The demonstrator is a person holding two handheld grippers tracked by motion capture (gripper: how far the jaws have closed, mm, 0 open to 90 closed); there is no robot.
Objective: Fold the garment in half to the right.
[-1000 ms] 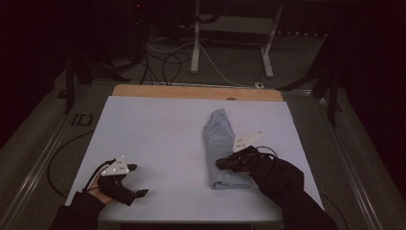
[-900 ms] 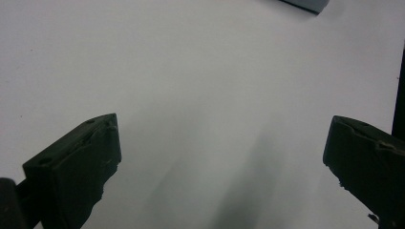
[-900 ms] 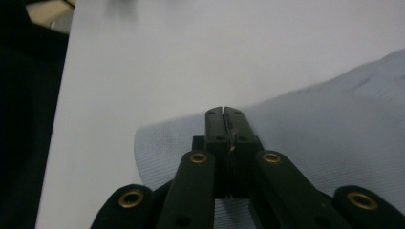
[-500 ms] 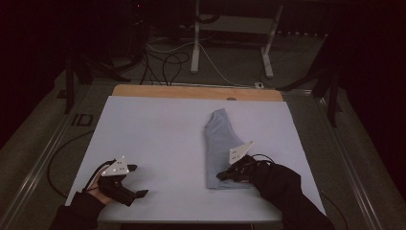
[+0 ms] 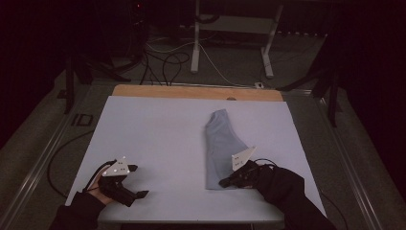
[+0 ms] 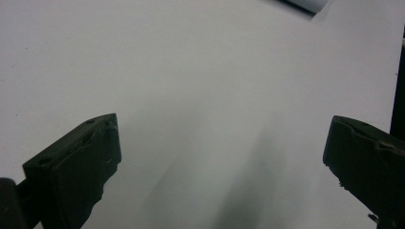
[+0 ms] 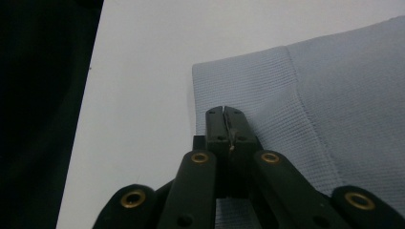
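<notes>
Saw a folded light-blue garment (image 5: pixel 221 148) lying flat on the white table top (image 5: pixel 153 139), right of centre, long axis running away from the person, narrower at the far end and wider at the near end. Found the right gripper (image 5: pixel 225 182) at the garment's near hem, held low by a dark-sleeved arm coming in from the bottom right, with its grey three-cornered plate (image 5: pixel 241 158) tilted up above it. From the right gripper view, noted the right gripper (image 7: pixel 224 113) with both jaws pressed together, no gap between the tips, lying over the ribbed hem band of the garment (image 7: pixel 305 109) close to its corner (could not tell whether any cloth was pinched between the tips or merely lay under them). Noted bare white table (image 7: pixel 143 76) just left of that corner, and the dark floor beyond the table edge further left.

Found the left gripper (image 5: pixel 135 182) near the front-left corner of the table, well apart from the garment, held in a hand (image 5: pixel 98 189) with its own grey plate on top. From the left gripper view, saw the left gripper (image 6: pixel 222 157) with jaws spread wide, holding nothing, above plain table surface (image 6: pixel 191 71) with soft shadows beneath.
</notes>
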